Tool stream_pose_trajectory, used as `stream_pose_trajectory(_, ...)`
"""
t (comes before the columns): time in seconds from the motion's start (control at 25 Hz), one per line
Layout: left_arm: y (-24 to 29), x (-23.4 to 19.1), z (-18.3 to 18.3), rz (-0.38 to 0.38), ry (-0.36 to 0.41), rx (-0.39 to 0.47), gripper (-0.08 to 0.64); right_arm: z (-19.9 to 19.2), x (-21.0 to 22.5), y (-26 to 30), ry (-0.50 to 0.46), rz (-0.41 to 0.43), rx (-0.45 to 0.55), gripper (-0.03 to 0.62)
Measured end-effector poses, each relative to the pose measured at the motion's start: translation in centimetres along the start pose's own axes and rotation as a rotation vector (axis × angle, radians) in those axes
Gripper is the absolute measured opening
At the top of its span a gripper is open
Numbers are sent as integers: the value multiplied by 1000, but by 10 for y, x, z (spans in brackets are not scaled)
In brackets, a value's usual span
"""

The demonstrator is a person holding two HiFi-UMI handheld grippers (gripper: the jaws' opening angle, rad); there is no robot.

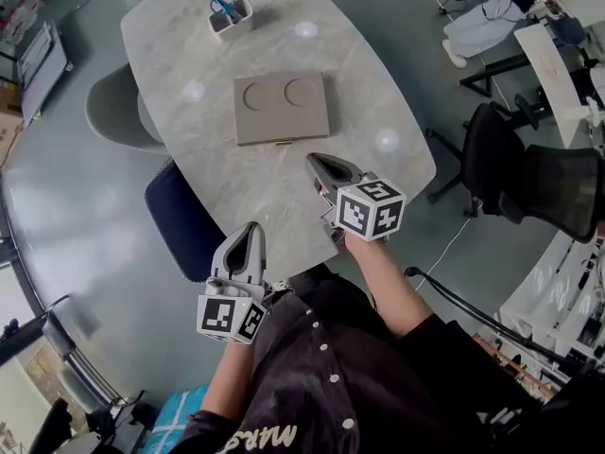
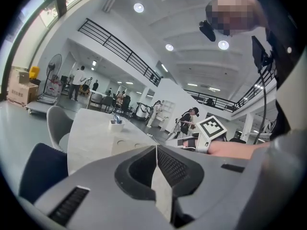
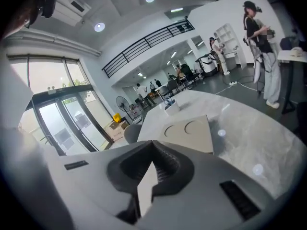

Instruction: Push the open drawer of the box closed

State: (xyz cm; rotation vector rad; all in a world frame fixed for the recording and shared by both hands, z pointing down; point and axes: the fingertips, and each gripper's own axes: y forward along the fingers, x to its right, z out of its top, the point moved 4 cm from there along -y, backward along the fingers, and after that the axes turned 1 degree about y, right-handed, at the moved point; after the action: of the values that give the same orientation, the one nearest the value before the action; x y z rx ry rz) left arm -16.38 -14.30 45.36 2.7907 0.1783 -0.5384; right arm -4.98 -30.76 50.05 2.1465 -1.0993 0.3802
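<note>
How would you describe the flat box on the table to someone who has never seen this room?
Start at the pale marble table below the person. Near its middle lies a flat tan box. Two round hollows in its top set it apart from the small white holder at the far end.

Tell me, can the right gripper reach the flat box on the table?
Probably yes. The right gripper, with its jaws shut and empty, points at the box from just off its near edge. Only bare table lies between them.
</note>
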Motion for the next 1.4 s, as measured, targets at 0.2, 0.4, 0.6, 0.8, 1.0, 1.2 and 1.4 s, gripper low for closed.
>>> stream_pose_trajectory(0.2, -9, -6, 21, 8, 2, 52, 18, 24, -24, -38, -109, -12, 76, -3)
stream_pose_trajectory(0.4, -14, -3, 45, -21, 44, 111, 18, 42, -40, -74, -185, -42, 181, -3)
stream_pose_trajectory(0.6, -23, 5, 72, -40, 74, 182, 18, 53, -58, -109, -233, -60, 287, -3)
stream_pose_trajectory(0.8, -33, 10, 91, -60, 114, 229, 18, 52, -74, -138, -282, -96, 367, -3)
stream_pose_trajectory(1.0, -46, 13, 105, -60, 139, 267, 18, 51, -92, -160, -335, -125, 443, -3)
stream_pose_trajectory(1.2, -56, 14, 117, -54, 162, 299, 18, 53, -106, -169, -376, -128, 500, -3)
stream_pose_trajectory(1.4, -67, 15, 117, -47, 186, 307, 18, 50, -112, -173, -389, -129, 529, -3)
